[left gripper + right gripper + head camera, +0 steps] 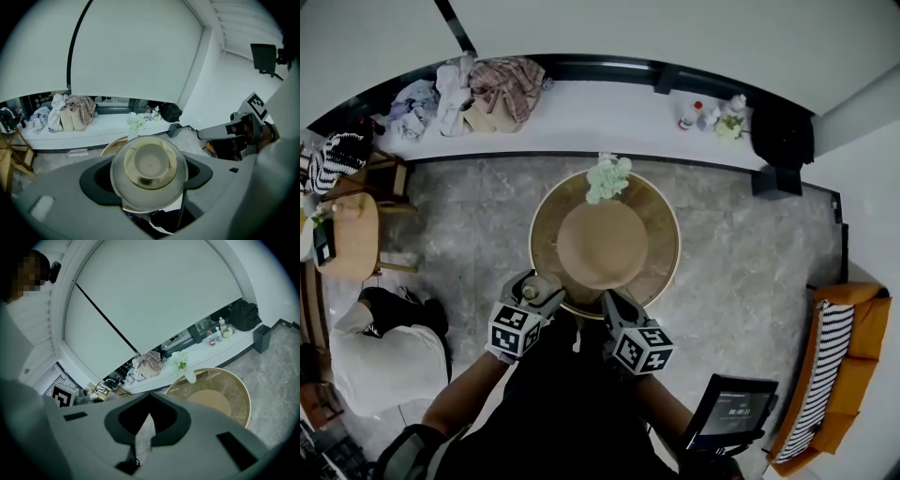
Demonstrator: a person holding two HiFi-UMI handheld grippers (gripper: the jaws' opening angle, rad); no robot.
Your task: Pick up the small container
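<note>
The small container (pixel 542 292), a pale round pot with a clear rim, sits between the jaws of my left gripper (pixel 538 292) just off the near left edge of the round glass-topped table (pixel 667 267). In the left gripper view the small container (pixel 149 171) fills the space between the jaws, seen end-on. My right gripper (pixel 610 302) hovers at the table's near edge, jaws together with nothing in them. A tan round mat (pixel 602 246) lies at the table's centre. A vase of pale flowers (pixel 607 178) stands at the far rim.
A white ledge (pixel 581 117) behind the table carries heaped clothes (pixel 502 89) and bottles (pixel 689 115). A black bin (pixel 773 180) stands at the right. Wooden chairs (pixel 352 234) and a white seat (pixel 389 367) are left; an orange sofa (pixel 848 366) and a tablet (pixel 731 408) are right.
</note>
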